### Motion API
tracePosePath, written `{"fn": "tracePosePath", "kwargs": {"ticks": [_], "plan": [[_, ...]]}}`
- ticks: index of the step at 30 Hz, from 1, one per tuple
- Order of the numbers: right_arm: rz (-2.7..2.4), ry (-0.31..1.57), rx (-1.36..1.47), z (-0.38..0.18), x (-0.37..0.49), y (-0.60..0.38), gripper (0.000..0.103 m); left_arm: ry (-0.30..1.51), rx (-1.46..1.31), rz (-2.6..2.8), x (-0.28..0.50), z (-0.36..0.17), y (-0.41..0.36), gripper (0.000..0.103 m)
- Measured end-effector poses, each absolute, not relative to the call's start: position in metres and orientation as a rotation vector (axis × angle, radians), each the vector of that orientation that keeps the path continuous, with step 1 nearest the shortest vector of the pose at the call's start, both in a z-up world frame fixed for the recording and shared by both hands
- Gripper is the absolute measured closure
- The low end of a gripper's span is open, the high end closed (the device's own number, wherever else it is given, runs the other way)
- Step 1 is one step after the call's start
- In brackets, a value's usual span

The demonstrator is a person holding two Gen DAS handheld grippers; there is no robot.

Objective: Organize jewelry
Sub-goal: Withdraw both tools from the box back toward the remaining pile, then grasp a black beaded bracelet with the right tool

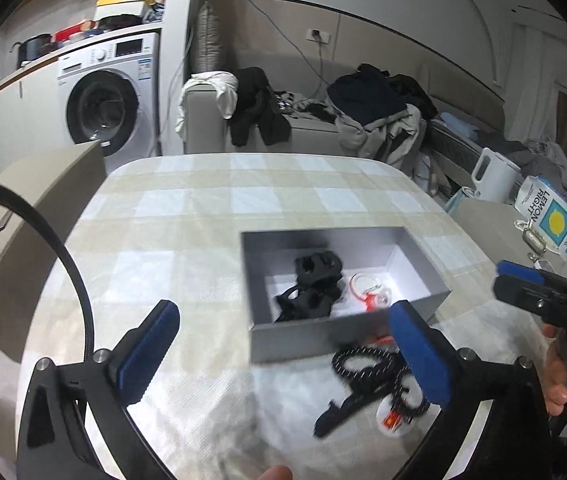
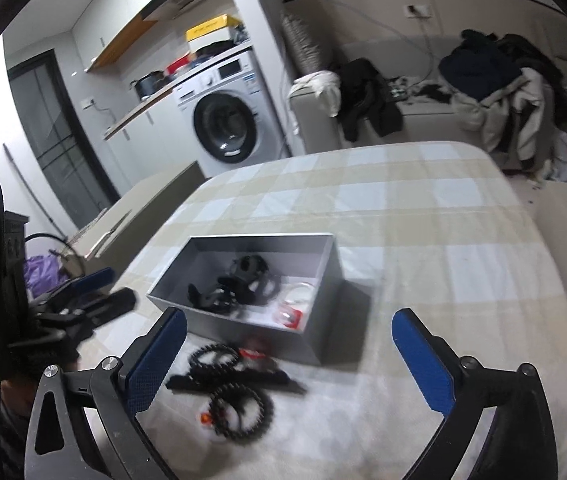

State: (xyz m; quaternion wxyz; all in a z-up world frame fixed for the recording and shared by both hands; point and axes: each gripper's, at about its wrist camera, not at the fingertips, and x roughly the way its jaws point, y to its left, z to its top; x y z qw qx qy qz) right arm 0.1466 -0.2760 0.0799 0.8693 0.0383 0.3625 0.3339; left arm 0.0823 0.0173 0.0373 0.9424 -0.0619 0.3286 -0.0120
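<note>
Checked cloth point(image 1: 211, 216) covers the surface, soft and matt. The grey box point(image 1: 347, 334) at frame centre looks like matt cardboard; the beaded cord point(image 2: 239, 404) below it is rough-textured.

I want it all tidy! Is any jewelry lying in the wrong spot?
Yes. A black beaded cord with a small red tag lies loose on the checked tablecloth, just outside the open grey cardboard box. Other dark pieces and a red-and-clear ring already sit inside it.

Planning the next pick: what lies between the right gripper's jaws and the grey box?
A black beaded bracelet with a red tag lies on the checked tablecloth before the grey box, nothing else; the right wrist view shows it.
</note>
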Motion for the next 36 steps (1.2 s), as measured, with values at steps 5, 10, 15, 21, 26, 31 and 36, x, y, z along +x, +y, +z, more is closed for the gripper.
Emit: {"fn": "tracePosePath", "kwargs": {"ticks": [5, 10, 15, 21, 26, 31, 36], "plan": [[0.695, 0.795, 0.116, 0.068, 0.135, -0.292, 0.0, 0.684, -0.109, 0.016, 0.068, 0.026, 0.018, 0.001], [0.706, 0.859, 0.115, 0.05, 0.132, -0.289, 0.0, 0.704, -0.104, 0.009, 0.064, 0.015, 0.018, 0.001], [0.749, 0.913, 0.126, 0.04, 0.129, -0.281, 0.0, 0.728, -0.109, 0.003, 0.061, 0.008, 0.019, 0.001], [0.865, 0.983, 0.116, 0.028, 0.116, -0.261, 0.015, 0.757, -0.098, 0.001, 0.058, 0.001, 0.016, 0.001], [0.939, 1.016, 0.068, 0.025, 0.106, -0.243, 0.041, 0.764, -0.089, -0.009, 0.056, -0.001, 0.017, 0.001], [0.982, 1.016, 0.021, 0.028, 0.1, -0.226, 0.059, 0.756, -0.095, -0.015, 0.054, 0.0, 0.019, 0.001], [0.996, 1.031, -0.008, 0.024, 0.102, -0.214, 0.071, 0.758, -0.082, -0.022, 0.053, 0.0, 0.019, 0.001]]}}
